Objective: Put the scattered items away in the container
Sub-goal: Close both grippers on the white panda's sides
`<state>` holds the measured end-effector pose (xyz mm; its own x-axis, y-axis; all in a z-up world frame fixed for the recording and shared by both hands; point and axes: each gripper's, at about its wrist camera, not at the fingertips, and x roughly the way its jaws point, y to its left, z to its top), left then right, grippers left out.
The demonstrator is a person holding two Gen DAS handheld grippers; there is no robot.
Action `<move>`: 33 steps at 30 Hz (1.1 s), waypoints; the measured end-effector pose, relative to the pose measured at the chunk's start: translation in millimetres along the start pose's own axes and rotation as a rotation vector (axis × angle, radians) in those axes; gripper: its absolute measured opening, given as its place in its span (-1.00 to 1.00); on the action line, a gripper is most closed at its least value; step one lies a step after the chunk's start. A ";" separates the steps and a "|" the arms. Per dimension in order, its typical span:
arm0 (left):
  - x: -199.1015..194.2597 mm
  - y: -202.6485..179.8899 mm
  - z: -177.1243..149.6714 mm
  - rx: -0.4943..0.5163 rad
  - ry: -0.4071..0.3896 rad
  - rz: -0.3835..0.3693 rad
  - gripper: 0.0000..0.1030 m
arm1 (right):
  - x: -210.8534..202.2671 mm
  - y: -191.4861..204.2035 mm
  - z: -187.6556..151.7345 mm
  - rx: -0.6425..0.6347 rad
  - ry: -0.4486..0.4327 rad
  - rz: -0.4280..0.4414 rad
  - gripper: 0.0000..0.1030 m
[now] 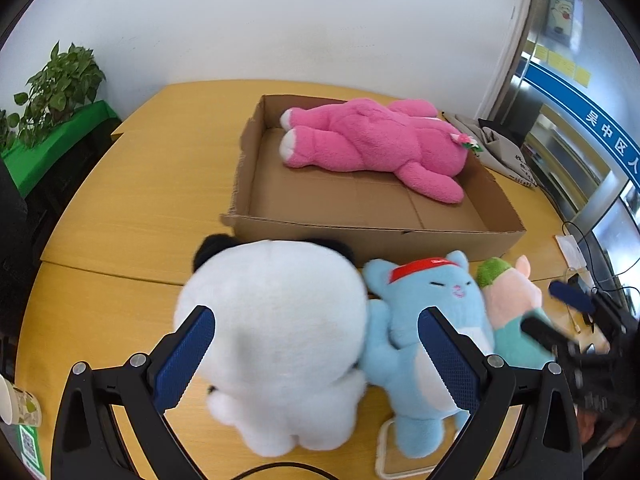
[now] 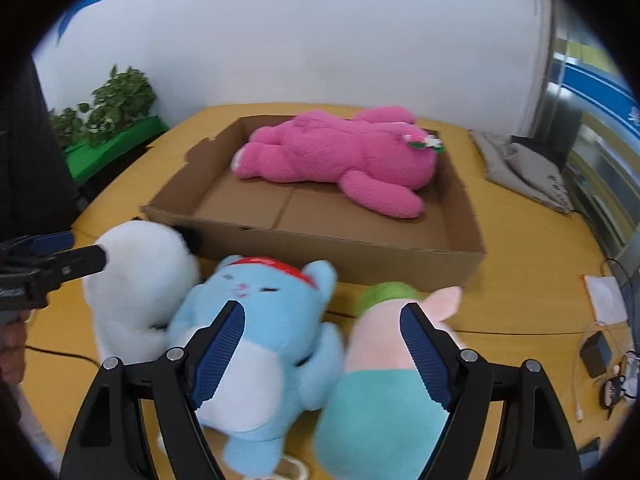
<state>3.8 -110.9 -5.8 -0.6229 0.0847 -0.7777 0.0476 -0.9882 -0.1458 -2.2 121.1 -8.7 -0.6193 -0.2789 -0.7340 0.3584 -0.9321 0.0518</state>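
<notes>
A shallow cardboard box sits on the yellow table, with a pink plush bear lying inside. In front of the box lie three plush toys side by side: a white panda, a blue cat with a red headband, and a pink, teal and green plush. My left gripper is open, fingers either side of the panda. My right gripper is open above the blue cat and the pink and teal plush; it also shows in the left wrist view.
A potted plant on a green stand is at the far left. A grey cloth bag lies right of the box. Cables and small devices lie at the right table edge. A paper cup stands near left.
</notes>
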 end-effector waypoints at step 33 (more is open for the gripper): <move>70.5 66.7 -2.3 0.053 0.187 -0.249 0.48 | 120.9 200.0 -50.6 -0.170 0.077 -0.009 0.54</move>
<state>-35.2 -170.5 -71.7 -0.4558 0.3420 -0.8218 -0.1319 -0.9390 -0.3176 30.0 -87.4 -121.3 -0.5697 -0.2462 -0.7841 0.4704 -0.8800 -0.0655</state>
